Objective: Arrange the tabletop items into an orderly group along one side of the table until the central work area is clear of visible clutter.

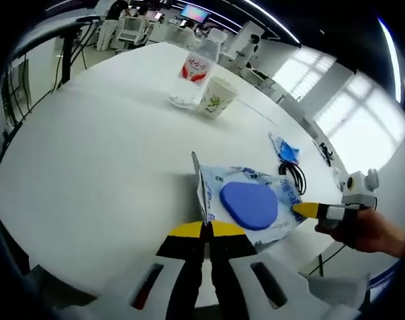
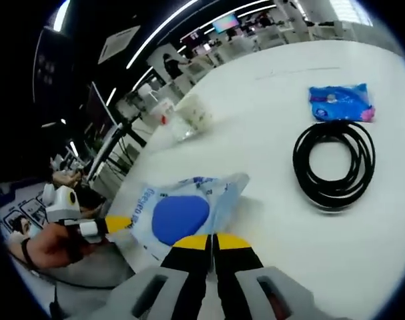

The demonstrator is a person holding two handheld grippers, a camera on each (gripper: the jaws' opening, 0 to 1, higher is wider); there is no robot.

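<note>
A white and blue wet-wipes pack with a blue oval lid lies near the table's edge. My left gripper is shut on one end of it, its yellow tips pinching the pack's rim. From the right comes my right gripper, held by a hand, closed on the opposite end. In the right gripper view the same pack sits just ahead of my right gripper, which is shut on its edge. The left gripper grips the far end.
A water bottle and a paper cup stand together farther across the white table. A black cable coil lies beside a small blue packet. Desks and chairs surround the table.
</note>
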